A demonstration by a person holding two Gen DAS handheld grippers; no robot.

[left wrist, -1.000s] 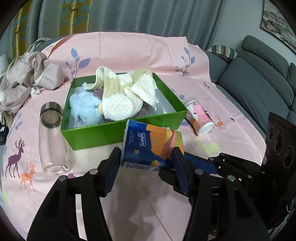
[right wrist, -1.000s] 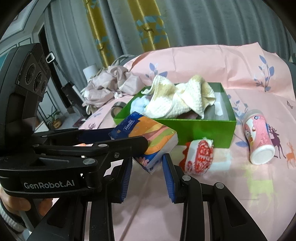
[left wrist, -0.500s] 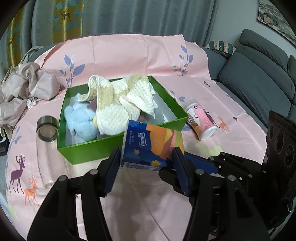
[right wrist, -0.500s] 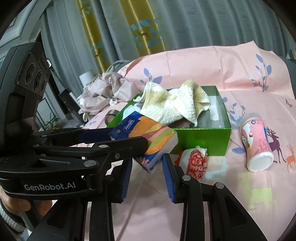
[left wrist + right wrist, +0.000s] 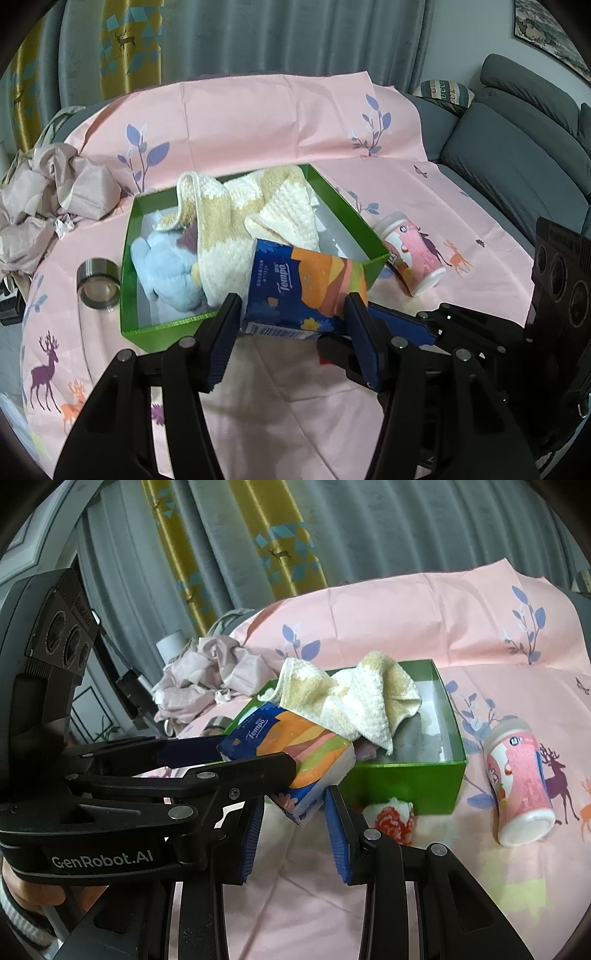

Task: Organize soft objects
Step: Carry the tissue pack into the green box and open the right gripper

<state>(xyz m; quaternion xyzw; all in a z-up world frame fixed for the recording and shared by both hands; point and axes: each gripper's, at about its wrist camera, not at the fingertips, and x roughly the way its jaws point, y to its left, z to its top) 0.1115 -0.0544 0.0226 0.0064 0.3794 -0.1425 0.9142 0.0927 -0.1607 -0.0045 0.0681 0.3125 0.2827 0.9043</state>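
My left gripper (image 5: 291, 317) is shut on a blue and orange Tempo tissue pack (image 5: 303, 291) and holds it in the air over the near edge of the green box (image 5: 373, 243). The pack also shows in the right wrist view (image 5: 291, 753), with the left gripper's fingers (image 5: 258, 768) around it. The box holds a cream and yellow towel (image 5: 251, 214) and a light blue plush toy (image 5: 166, 273). My right gripper (image 5: 293, 825) is open and empty, just below the pack. A small red and white soft item (image 5: 391, 818) lies in front of the box.
A pink cylindrical container (image 5: 413, 254) lies on its side to the right of the box. A clear glass bottle with a metal rim (image 5: 99, 284) lies to the left. Crumpled beige cloth (image 5: 48, 199) sits at the far left. A grey sofa (image 5: 517, 155) is on the right.
Both grippers have risen and moved toward the box. The tissue pack, still held by the left gripper, now overlaps the box's near edge. The right gripper stays open beneath it.
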